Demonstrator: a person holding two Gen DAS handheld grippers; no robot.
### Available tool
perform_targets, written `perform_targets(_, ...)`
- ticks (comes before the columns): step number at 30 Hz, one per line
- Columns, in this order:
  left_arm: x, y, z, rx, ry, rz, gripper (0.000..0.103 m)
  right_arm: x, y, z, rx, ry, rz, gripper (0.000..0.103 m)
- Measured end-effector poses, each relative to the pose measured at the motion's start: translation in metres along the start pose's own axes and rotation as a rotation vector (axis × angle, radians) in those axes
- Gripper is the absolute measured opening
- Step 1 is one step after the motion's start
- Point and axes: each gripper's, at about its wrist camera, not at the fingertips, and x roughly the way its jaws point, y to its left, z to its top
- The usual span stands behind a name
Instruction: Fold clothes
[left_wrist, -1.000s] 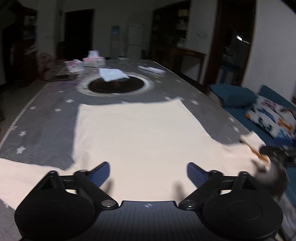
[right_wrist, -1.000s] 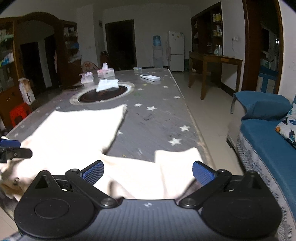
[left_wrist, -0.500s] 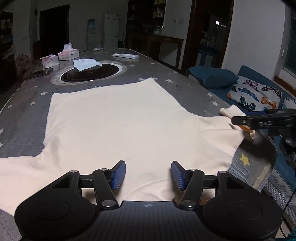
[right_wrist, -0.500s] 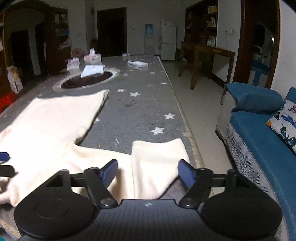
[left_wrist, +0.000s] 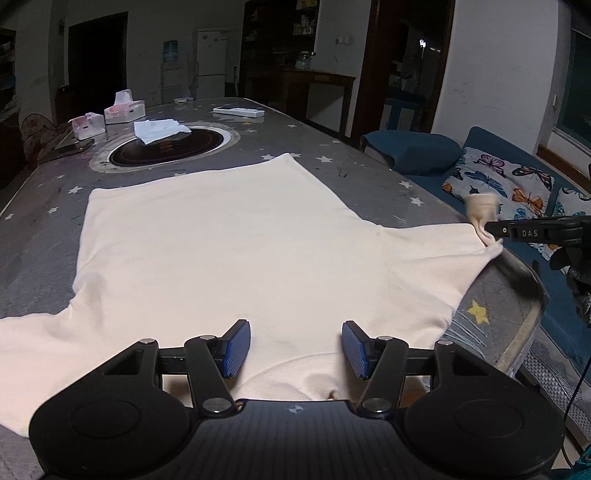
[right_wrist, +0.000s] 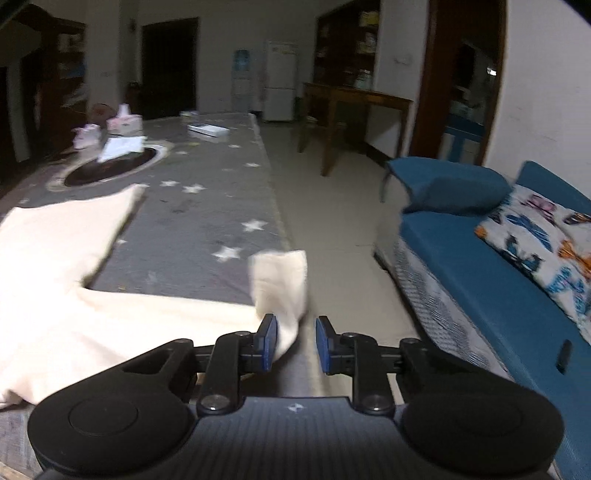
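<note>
The left claw (left_wrist: 295, 349) hovers low over the neckline of the cream shirt (left_wrist: 229, 243), its blue pads spread wide with nothing between them. The shirt lies flat on the grey star-patterned desk (left_wrist: 332, 155), sleeves out to each side. At the desk's right edge, the right claw (right_wrist: 291, 343) is nearly closed around the lifted sleeve cuff (right_wrist: 280, 284), which touches only its left pad. Farther off, a white cloth (left_wrist: 160, 129) and tissue boxes (left_wrist: 123, 110) sit.

Black grippers, blue ribbed fingers (left_wrist: 236, 349)
</note>
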Motion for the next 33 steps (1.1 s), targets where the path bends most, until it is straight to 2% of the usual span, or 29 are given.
perform_targets(4,0.0,-0.001,-0.001,-0.004,0.0,-0.015,0.058,-0.004,-0.01,-0.003,0.02,-0.005,-0.026,0.024)
perform_targets(8,-0.001,-0.003,-0.001,-0.002,0.001,-0.024,0.058,-0.017,-0.01,0.0,0.009,-0.036,0.009,0.029)
perform_targets(10,-0.001,-0.004,0.0,-0.001,0.003,-0.029,0.058,-0.023,-0.003,0.004,-0.012,-0.044,0.05,0.037)
perform_targets(15,-0.001,-0.007,0.001,0.002,0.013,-0.048,0.058,-0.027,0.025,0.012,-0.067,-0.019,0.223,0.041)
perform_targets(19,-0.002,0.002,0.007,-0.027,0.026,-0.068,0.058,-0.024,0.05,0.02,-0.12,0.005,0.326,0.041)
perform_targets(23,-0.008,0.026,0.023,-0.062,-0.007,0.002,0.058,-0.017,0.07,0.034,-0.158,0.038,0.402,0.041)
perform_targets(28,0.004,0.069,0.044,-0.126,0.004,0.116,0.058,-0.003,0.09,0.051,-0.204,0.075,0.46,0.041)
perform_targets(33,0.015,0.113,0.065,-0.19,0.016,0.23,0.058,0.02,0.104,0.072,-0.198,0.113,0.495,0.041)
